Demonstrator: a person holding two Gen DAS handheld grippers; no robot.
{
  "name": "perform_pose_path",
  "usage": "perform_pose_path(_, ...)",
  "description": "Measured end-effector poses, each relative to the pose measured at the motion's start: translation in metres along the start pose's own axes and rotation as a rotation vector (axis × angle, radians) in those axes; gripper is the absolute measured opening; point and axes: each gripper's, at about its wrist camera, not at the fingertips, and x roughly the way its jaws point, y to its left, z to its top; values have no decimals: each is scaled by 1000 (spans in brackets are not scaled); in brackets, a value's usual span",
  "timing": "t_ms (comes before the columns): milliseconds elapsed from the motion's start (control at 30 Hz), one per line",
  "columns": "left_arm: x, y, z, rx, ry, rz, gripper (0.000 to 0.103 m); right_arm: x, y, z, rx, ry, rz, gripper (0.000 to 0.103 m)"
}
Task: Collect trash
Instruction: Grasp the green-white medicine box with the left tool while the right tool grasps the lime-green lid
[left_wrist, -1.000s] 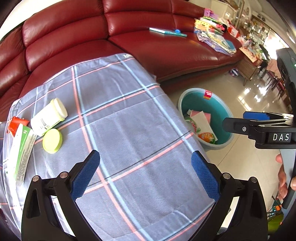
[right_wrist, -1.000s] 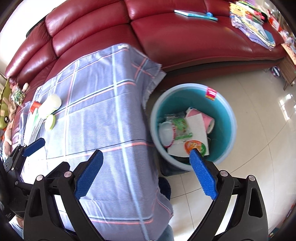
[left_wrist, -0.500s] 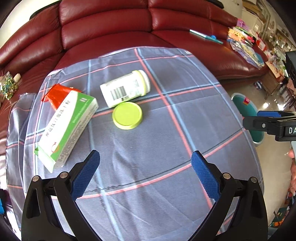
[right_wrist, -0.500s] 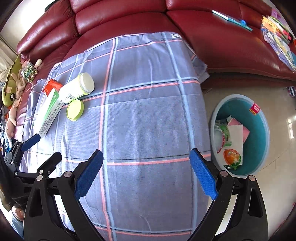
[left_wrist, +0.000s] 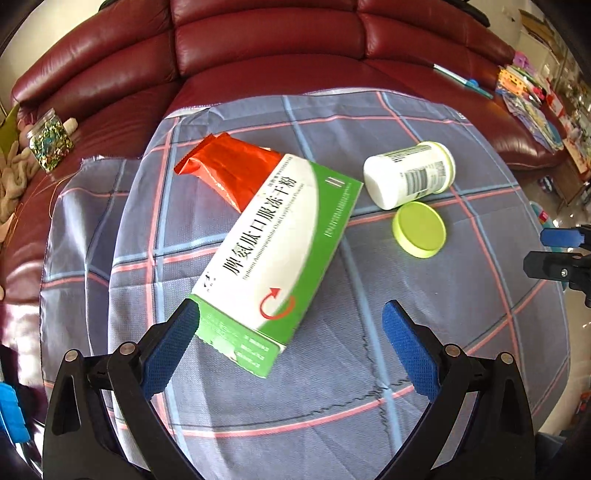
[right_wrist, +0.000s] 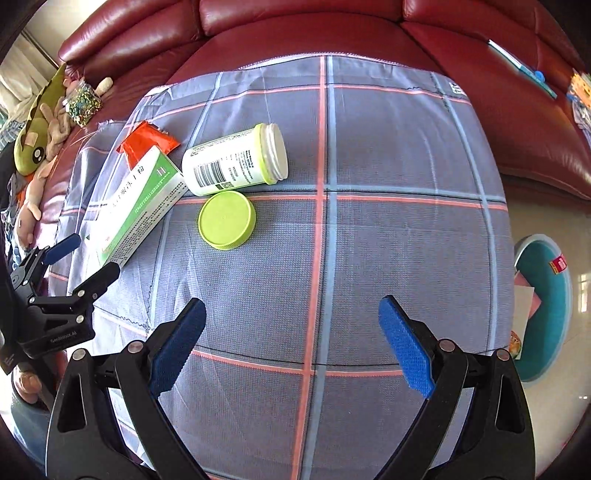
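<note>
My left tongs (left_wrist: 290, 325) are spread wide and grip nothing; the near corner of the long green-and-white cardboard medicine box (left_wrist: 275, 254) lies just inside the left pad, though I cannot tell whether pad and box touch. The box lies flat on the blue-grey checked cloth with pink and light-blue lines (left_wrist: 369, 387), its lid printed with a row of large Chinese characters, a smaller line beneath that is too blurred to read, and a red curved arrow near the close end. Under its far end a crumpled orange-red foil packet (left_wrist: 225, 166) sticks out.

Just right of the box, a white plastic jar with a barcode label (left_wrist: 408, 173) lies on its side, mouth open. Its round lime-green screw lid (left_wrist: 419, 229) sits flat on the cloth, just beside the jar. The jar's small print is not legible.

My right tongs (right_wrist: 291, 325) are likewise wide apart and empty, hanging over bare cloth nearer than the lid. From that side the left tool's black body shows faint lettering, perhaps "GenRobot.AI". At the right edge stands the teal round plastic bin (right_wrist: 554, 295), paper scraps inside, a red sticker on its inner wall. Behind everything runs the dark red leather sofa (left_wrist: 258, 44).
</note>
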Motion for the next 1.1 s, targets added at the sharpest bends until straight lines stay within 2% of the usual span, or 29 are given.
perform_pose_path(167,19,15,10,10,18,-10,99,17,9,6,8,26,-7,90)
perform_pose_path(500,53,17,21,33,37,-69,99,43,20,25,6,45,-28,90)
perform_pose_path(533,53,17,21,29,29,-82,98,45,21,27,6,45,-37,90)
perform_pose_path(600,52,17,21,23,11,-87,85,50,23,31,9,42,-48,90)
perform_pose_path(667,49,17,20,17,1,-83,80,53,26,34,12,41,-47,90)
perform_pose_path(833,42,21,13,-31,4,-81,79,55,36,42,3,22,-41,90)
perform_pose_path(1033,30,24,2,-66,-1,-118,78,62,52,52,-26,5,-40,90)
perform_pose_path(1100,28,23,-2,-66,1,-122,78,66,57,54,-39,2,-57,84)
